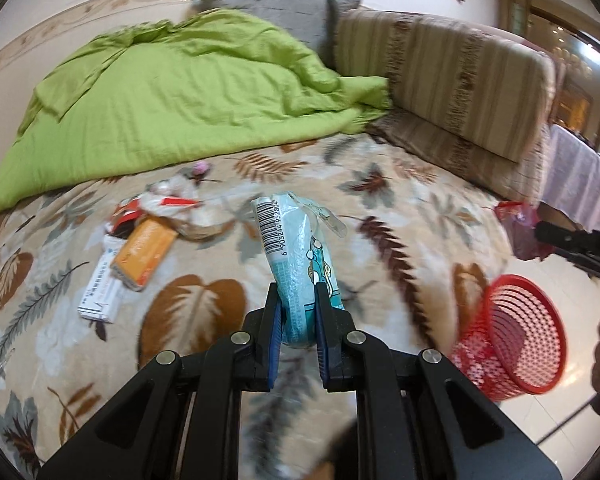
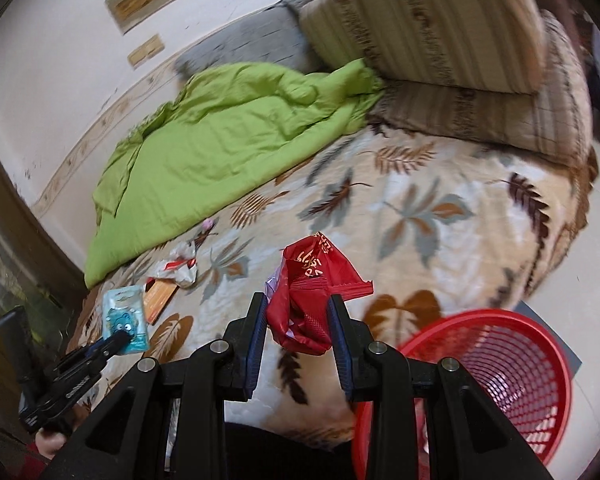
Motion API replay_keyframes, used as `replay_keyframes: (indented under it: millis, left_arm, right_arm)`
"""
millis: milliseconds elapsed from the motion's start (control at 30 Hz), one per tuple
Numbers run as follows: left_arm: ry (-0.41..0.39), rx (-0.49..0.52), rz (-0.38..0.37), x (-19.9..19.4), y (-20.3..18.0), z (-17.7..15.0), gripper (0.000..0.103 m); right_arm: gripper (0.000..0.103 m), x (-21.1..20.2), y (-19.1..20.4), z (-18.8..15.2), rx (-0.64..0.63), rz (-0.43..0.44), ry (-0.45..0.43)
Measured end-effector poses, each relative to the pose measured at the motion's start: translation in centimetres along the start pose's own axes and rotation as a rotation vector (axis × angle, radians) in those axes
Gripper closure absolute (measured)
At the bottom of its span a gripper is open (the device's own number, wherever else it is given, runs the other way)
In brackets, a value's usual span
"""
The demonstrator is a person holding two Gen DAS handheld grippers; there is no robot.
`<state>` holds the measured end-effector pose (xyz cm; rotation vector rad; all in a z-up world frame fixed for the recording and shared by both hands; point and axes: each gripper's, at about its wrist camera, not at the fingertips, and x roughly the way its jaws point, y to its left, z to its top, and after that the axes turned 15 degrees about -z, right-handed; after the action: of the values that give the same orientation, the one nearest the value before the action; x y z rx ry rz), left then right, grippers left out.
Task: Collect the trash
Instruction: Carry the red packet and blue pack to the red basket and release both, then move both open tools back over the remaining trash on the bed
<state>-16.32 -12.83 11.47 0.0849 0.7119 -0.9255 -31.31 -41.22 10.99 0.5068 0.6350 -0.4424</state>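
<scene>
My left gripper [image 1: 298, 290] is shut on a light blue packet [image 1: 288, 240] with a barcode, held up over the leaf-patterned bed. The right wrist view shows that same blue packet [image 2: 124, 316] at the lower left. My right gripper [image 2: 296, 299] is shut on a crumpled red wrapper [image 2: 311, 280] above the bed's edge. A red mesh basket [image 2: 499, 368] stands on the floor just to its right; the basket [image 1: 515, 336] appears lower right in the left wrist view. On the bed lie an orange box [image 1: 146, 254], a white box [image 1: 100, 296] and a crumpled wrapper [image 1: 172, 200].
A green quilt [image 1: 172, 96] covers the bed's far side. Striped pillows [image 1: 451, 80] and a grey pillow [image 1: 268, 8] stack at the head. A small pink item [image 1: 201, 168] lies near the quilt's edge. Pale tiled floor [image 1: 571, 408] surrounds the basket.
</scene>
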Motion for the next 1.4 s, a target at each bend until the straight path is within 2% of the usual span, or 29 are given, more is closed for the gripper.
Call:
replay_keyframes:
  millis: [167, 300, 500, 600, 767, 833, 867, 900, 933, 967, 1067, 1167, 1267, 1400]
  left_arm:
    - [-0.008, 0.040, -0.025, -1.0, -4.0, 0.6, 0.089]
    - [0.009, 0.076, -0.073, -0.5, -6.9, 1.3, 0.089]
    - [0.051, 0.125, -0.187, 1.9, -10.8, 2.1, 0.089]
    - [0.094, 0.122, -0.283, 3.6, -12.8, 2.2, 0.089]
    - [0.198, 0.162, -0.386, 7.0, -17.1, 1.0, 0.089]
    - [0.239, 0.179, -0.422, 8.4, -18.6, 0.6, 0.088]
    - [0.261, 0.184, -0.439, 9.2, -19.4, 0.5, 0.084]
    - [0.282, 0.179, -0.447, 9.9, -19.9, 0.4, 0.078]
    - [0.293, 0.167, -0.455, 10.5, -20.3, 0.3, 0.065]
    - [0.298, 0.157, -0.464, 10.9, -20.5, 0.3, 0.060]
    - [0.306, 0.152, -0.481, 11.1, -20.5, 0.3, 0.060]
    - [0.294, 0.141, -0.481, 10.3, -19.8, 0.6, 0.060]
    - [0.260, 0.136, -0.437, 9.2, -18.0, 0.9, 0.059]
    - [0.202, 0.095, -0.341, 6.9, -13.6, 1.3, 0.058]
  right_arm:
    - [0.070, -1.6, -2.8, -1.2, 0.016, 0.007, -0.009]
    - [0.070, -2.4, -5.0, -2.2, 0.025, -0.019, -0.015]
    - [0.070, -2.5, -7.3, -2.7, 0.075, -0.042, 0.020]
    - [0.068, -2.6, -8.4, -2.7, 0.091, -0.063, 0.025]
    - [0.067, -2.5, -10.5, -3.1, 0.152, -0.079, 0.052]
    - [0.059, -2.5, -11.4, -3.1, 0.174, -0.103, 0.063]
    - [0.054, -2.7, -11.8, -3.1, 0.182, -0.112, 0.066]
    - [0.045, -3.0, -12.3, -3.0, 0.192, -0.125, 0.061]
    - [0.041, -3.5, -12.7, -3.0, 0.197, -0.140, 0.045]
    - [0.041, -3.9, -13.0, -2.9, 0.197, -0.152, 0.034]
    - [0.041, -5.1, -13.5, -2.8, 0.190, -0.180, 0.004]
    - [0.041, -5.2, -13.0, -2.5, 0.184, -0.158, 0.003]
    - [0.041, -4.4, -11.3, -2.2, 0.159, -0.122, 0.011]
    - [0.041, -2.6, -6.5, -1.8, 0.067, -0.049, 0.024]
